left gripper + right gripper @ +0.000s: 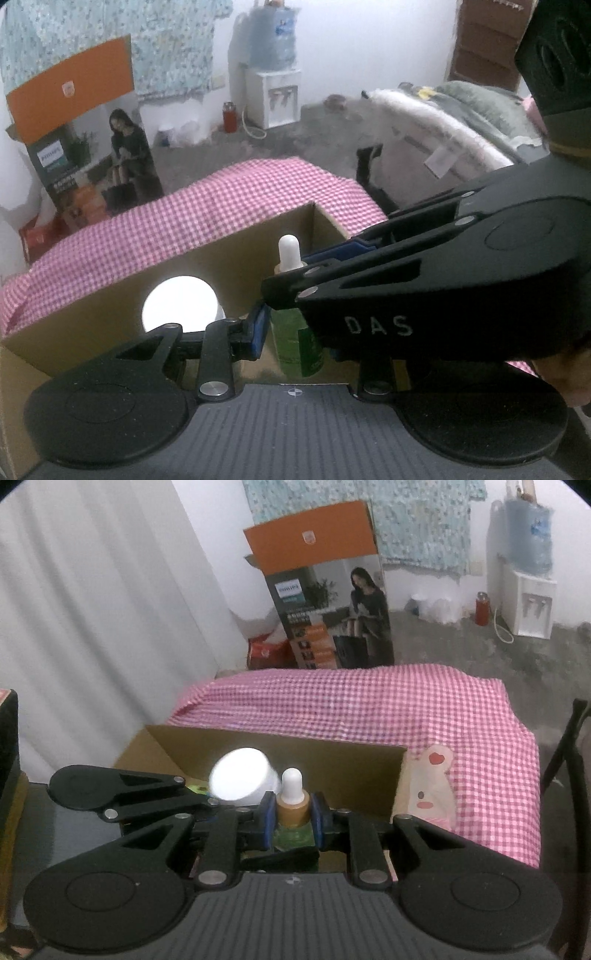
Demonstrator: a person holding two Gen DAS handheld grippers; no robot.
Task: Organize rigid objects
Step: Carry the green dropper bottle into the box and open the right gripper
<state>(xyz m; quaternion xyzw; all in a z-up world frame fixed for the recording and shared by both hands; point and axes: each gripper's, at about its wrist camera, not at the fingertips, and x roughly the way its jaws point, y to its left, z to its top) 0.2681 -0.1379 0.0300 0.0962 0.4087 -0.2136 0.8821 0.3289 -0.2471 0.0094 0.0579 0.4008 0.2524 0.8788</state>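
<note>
A green dropper bottle [295,343] with a tan collar and a white rubber bulb [291,779] stands upright in front of the far wall of an open cardboard box [332,760]. My right gripper [293,819] is shut on the collar, one blue pad on each side. In the left wrist view it reaches in from the right [291,273]. My left gripper [295,339] holds the green body lower down. Its left pad [258,332] lies against the glass, and its right finger is hidden behind the right gripper. A white round jar [240,777] sits in the box beside the bottle.
The box [110,295] rests on a pink checked cloth [369,709] with a bear patch [432,786]. Beyond the table stand a tall printed carton [325,602], a water dispenser [532,602] and a red flask [482,609]. A dark object [7,746] is at the left edge.
</note>
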